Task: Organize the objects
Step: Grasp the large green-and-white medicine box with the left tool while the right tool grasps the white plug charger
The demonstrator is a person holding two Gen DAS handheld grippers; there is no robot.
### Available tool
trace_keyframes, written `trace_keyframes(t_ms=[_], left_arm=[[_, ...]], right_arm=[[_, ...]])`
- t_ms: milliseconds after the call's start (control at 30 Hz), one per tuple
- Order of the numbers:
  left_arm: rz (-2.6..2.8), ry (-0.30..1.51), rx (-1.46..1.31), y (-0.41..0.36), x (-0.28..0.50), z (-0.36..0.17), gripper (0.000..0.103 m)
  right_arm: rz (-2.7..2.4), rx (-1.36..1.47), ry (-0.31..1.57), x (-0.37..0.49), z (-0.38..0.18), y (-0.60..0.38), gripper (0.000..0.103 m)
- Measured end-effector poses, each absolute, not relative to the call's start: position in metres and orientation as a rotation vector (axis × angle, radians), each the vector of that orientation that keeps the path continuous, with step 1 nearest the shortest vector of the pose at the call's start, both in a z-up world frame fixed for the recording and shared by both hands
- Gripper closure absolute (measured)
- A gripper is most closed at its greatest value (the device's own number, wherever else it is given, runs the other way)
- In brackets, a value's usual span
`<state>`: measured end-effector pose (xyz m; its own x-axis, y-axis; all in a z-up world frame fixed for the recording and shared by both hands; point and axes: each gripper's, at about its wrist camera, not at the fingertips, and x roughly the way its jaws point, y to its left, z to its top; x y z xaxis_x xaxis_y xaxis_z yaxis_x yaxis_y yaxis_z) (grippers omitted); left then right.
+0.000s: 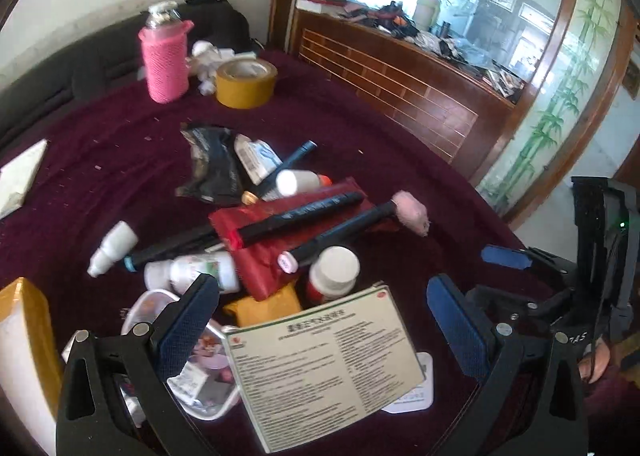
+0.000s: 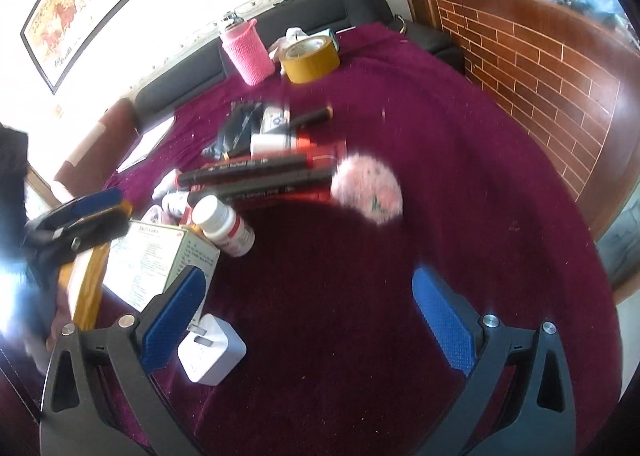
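Left wrist view: the medicine box (image 1: 324, 366) lies near the table's (image 1: 120, 143) front edge between the left gripper's (image 1: 320, 320) wide fingers, untouched. The right gripper (image 2: 316, 308) gapes wide, its left finger just beside a white charger (image 2: 212, 352).

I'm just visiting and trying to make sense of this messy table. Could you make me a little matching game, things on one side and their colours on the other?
Things:
1. tape roll
2. bottle sleeve
3. plug adapter
4. tablecloth

Colours:
A. white
B. dark maroon
C. mustard yellow
D. pink

Pairs: 1-C, 2-D, 3-A, 4-B
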<state>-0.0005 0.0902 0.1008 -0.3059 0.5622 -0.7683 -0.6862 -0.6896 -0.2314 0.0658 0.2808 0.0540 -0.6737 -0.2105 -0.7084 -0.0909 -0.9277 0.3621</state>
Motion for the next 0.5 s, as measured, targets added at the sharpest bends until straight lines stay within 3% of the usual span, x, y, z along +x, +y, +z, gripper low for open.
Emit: trace_keyframes(t_ms=[333,500], left_arm=[[1.757,0.312,-1.127,0.095,0.094,0.085,0.002],[1.939,0.534,-0.984,0.075,0.134,0.09,0.002]], right_arm=[[-2.696,1.282,-0.605,0.066,0.038,0.282,0.0],[-2.687,1.283,-0.562,0.068,0.041,0.274,0.0]])
